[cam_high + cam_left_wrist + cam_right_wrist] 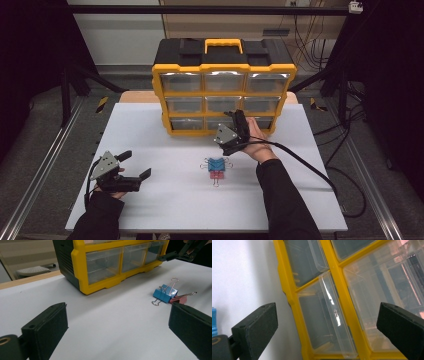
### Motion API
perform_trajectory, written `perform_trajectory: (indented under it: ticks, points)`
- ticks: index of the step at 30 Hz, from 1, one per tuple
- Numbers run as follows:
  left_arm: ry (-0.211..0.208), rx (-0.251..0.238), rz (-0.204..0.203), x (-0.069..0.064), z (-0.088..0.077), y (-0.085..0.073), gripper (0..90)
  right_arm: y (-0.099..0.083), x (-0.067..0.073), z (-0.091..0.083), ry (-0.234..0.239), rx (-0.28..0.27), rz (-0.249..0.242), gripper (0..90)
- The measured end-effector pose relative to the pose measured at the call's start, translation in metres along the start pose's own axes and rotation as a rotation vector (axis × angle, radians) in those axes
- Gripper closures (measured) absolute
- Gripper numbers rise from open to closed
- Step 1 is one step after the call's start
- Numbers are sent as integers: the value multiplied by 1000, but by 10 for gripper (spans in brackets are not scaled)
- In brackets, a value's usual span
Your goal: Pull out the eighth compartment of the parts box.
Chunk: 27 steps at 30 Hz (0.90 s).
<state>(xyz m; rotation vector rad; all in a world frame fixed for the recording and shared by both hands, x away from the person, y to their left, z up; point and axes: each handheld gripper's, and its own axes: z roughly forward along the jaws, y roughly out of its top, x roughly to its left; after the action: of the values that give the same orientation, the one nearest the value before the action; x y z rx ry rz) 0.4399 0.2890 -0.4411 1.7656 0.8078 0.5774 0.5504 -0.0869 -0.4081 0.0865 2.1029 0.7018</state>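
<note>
A yellow and black organizer [224,70] with clear drawers stands at the back of the white table [150,130]. My right gripper [236,118] is open, its jaws pointing at the bottom row's middle drawer [327,322], close in front of it. A blue binder clip [216,163] lies mid-table with a pink one [217,175] touching its near side. At the table's left, my left gripper [137,164] rests open and aims towards the blue clip [163,293] and pink clip [180,299]. Nothing sits between its jaws.
The organizer [100,265] blocks the back of the table; its drawers look shut. A black cable [305,165] trails from the right gripper over the table's right side. Metal rails [45,165] run along both sides of the table.
</note>
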Motion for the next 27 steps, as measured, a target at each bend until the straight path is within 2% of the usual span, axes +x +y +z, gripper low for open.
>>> perform_trajectory:
  ticks: [5,9,11,12,13,17,21,22,23,25,26,27]
  points:
    - [0,-1,0,0,0,0,14,-1,0,6,-8,9,-39,53]
    - [0,0,1,0,0,0,14,-2,1,10,-24,4,-27,64]
    - [0,1,1,0,0,0,14,-3,1,11,-27,10,-41,71]
    - [0,1,1,0,0,0,14,-3,3,12,-43,9,-25,75]
    - [0,0,2,0,0,0,14,-3,2,13,-32,14,-50,78]
    - [1,-2,3,-1,0,0,14,-4,3,16,-44,18,-52,93]
    - [0,1,2,-1,0,0,14,-5,6,20,-50,23,-83,126]
    - [0,1,3,-1,1,0,14,-5,8,21,-56,24,-72,136]
    - [0,2,4,-1,1,0,14,-6,7,21,-50,30,-95,145]
    - [0,2,5,-1,1,0,14,-6,9,23,-60,26,-81,161]
    - [0,1,4,-1,0,0,14,-7,8,23,-57,29,-111,174]
    - [1,0,3,-1,0,0,14,-7,8,24,-62,29,-111,190]
